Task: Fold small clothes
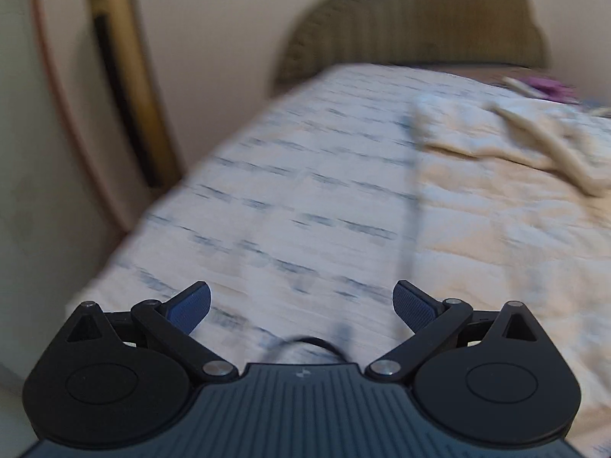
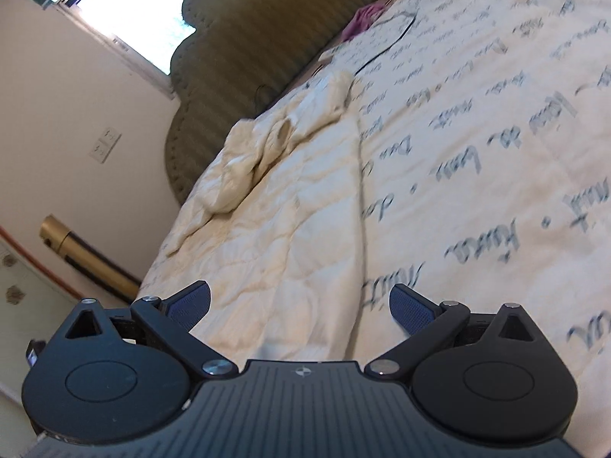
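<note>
— Far up the bed (image 2: 477, 122), near the headboard (image 2: 244, 38): cream garment (image 2: 267, 141), crumpled, unfolded.
— Why untouched?
— Left tongs (image 1: 301, 305) and right tongs (image 2: 299, 305) both spread wide, empty, well apart from it; likely approaching.

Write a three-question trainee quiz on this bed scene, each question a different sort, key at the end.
1. True or false: the left gripper holds the cream garment.
2. Multiple choice: the purple cloth lies (A) near the headboard, (B) between the right gripper's jaws, (C) on the floor.
3. Fill in: the bedspread carries blue ____.

Key: 1 false, both sets of jaws stand open and empty; 2 A; 3 handwriting.
</note>
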Demonstrator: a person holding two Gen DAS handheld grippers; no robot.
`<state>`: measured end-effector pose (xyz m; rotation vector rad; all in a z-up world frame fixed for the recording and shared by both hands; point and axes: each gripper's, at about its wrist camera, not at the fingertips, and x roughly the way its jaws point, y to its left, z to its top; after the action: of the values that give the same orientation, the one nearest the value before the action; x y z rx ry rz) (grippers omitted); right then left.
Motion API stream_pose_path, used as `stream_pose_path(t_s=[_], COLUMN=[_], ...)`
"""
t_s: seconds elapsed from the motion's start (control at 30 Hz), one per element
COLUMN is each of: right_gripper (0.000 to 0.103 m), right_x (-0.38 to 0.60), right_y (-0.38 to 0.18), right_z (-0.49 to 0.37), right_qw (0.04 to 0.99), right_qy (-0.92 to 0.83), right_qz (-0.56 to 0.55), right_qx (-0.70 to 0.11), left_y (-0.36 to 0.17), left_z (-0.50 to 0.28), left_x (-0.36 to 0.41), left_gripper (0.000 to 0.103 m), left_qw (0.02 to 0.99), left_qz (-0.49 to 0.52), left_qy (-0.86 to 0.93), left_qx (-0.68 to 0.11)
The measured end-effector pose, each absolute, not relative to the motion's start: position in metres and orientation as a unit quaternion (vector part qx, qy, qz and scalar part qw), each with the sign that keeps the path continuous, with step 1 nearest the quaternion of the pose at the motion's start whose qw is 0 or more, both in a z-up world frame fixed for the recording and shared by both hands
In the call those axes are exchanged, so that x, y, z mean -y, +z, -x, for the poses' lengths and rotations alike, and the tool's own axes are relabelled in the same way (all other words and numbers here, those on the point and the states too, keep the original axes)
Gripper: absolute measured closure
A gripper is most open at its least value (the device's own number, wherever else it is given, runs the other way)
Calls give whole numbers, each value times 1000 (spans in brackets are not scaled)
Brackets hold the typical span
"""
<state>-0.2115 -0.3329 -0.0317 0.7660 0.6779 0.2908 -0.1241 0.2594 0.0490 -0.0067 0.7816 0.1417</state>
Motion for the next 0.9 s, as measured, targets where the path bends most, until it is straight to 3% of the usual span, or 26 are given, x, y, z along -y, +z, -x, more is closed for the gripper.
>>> stream_pose_path(t_s=[0.17, 0.33, 0.47, 0.73, 0.8, 0.9], right_gripper=[14, 32, 32, 31, 28, 28], right_x=[314, 302, 295, 299, 299, 299], right_y=[-35, -37, -36, -40, -40, -40], right_z=[215, 218, 217, 211, 211, 212], right_qw=[856, 840, 842, 837, 838, 841], right_qy=[163, 196, 200, 205, 204, 203], right_qz=[-347, -349, -336, -346, -344, -339], right_qx=[-347, -367, -372, -372, -372, -370], left_y=[34, 13, 46, 123, 136, 147], left_z=[116, 106, 121, 174, 180, 183], left_x=[-249, -247, -254, -257, -263, -266], left_gripper=[0, 1, 0, 0, 0, 0], left_qw=[886, 881, 915, 873, 850, 895], left_qz=[93, 81, 19, -272, -291, -226], left_qy=[-78, -16, 80, 337, 388, 308], left_qx=[-448, -466, -395, -225, -205, -230])
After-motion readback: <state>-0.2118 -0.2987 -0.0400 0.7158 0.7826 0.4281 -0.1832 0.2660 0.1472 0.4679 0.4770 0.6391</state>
